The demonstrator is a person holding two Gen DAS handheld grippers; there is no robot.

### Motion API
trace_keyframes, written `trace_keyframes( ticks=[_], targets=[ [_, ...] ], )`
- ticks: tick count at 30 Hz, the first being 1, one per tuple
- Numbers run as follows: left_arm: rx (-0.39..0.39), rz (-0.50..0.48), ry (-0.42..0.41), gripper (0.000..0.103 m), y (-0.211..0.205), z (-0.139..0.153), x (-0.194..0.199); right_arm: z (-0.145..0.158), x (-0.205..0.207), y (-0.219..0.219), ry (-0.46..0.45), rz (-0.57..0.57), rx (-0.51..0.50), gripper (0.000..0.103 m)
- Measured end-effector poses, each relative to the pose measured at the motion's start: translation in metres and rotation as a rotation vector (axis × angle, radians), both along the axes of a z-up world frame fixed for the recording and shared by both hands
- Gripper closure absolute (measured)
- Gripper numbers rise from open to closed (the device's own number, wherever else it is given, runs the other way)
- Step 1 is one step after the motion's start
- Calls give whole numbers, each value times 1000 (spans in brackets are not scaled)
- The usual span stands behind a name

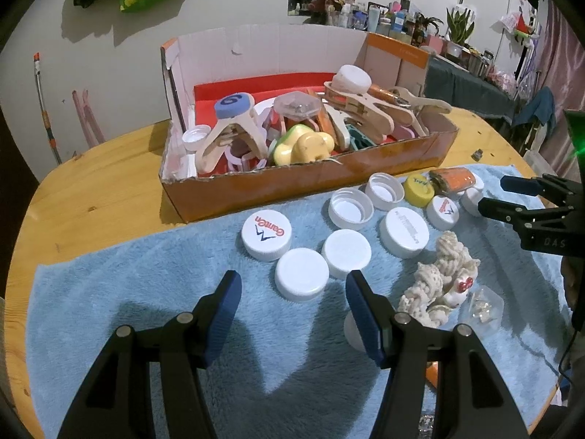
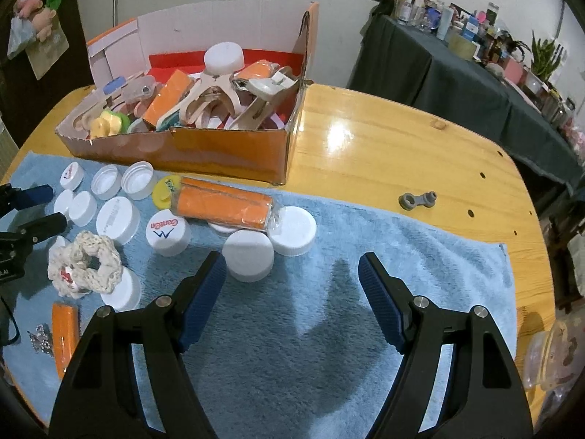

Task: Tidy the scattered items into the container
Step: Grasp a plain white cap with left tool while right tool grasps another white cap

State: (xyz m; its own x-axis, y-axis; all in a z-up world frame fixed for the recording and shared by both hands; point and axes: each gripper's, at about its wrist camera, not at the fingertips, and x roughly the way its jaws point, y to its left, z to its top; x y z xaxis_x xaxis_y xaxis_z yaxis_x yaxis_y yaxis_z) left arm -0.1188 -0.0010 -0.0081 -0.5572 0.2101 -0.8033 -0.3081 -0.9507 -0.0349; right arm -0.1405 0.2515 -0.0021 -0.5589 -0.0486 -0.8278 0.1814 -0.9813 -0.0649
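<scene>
An orange cardboard box (image 1: 299, 179) (image 2: 219, 153), full of wooden clips, caps and toys, stands on the wooden table behind a blue towel (image 1: 146, 292) (image 2: 310, 329). Several white bottle caps lie on the towel, one plain cap (image 1: 301, 278) just ahead of my left gripper (image 1: 292, 285), which is open and empty. A cream crocheted scrunchie (image 1: 442, 274) (image 2: 86, 267), a yellow cap (image 1: 418, 189) (image 2: 166, 190) and an orange wrapped packet (image 2: 223, 203) (image 1: 453, 179) also lie there. My right gripper (image 2: 290, 267) is open and empty, with a white cap (image 2: 248, 252) beside its left finger.
A grey plastic part (image 2: 418, 199) lies on the bare table right of the towel. A clear plastic container (image 2: 552, 351) sits at the table's right edge. A small orange packet (image 2: 65, 333) and a glittery piece (image 2: 38, 340) lie at the towel's near left. A cluttered dark-clothed shelf (image 2: 475, 55) stands behind.
</scene>
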Motion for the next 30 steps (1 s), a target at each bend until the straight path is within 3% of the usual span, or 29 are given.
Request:
trace_keyframes(
  ticks=[6, 12, 24, 30],
  targets=[
    [7, -1, -10, 41, -1, -3, -1, -4, -1, -10, -3, 23, 15, 30],
    [15, 0, -22, 45, -1, -4, -4, -11, -4, -15, -29, 33, 9, 41],
    [14, -2, -26, 51, -1, -5, -4, -10, -6, -13, -35, 39, -16, 52],
    [19, 4, -29, 56, -2, -5, -4, -10, -6, -16, -35, 44, -17, 62]
  ],
)
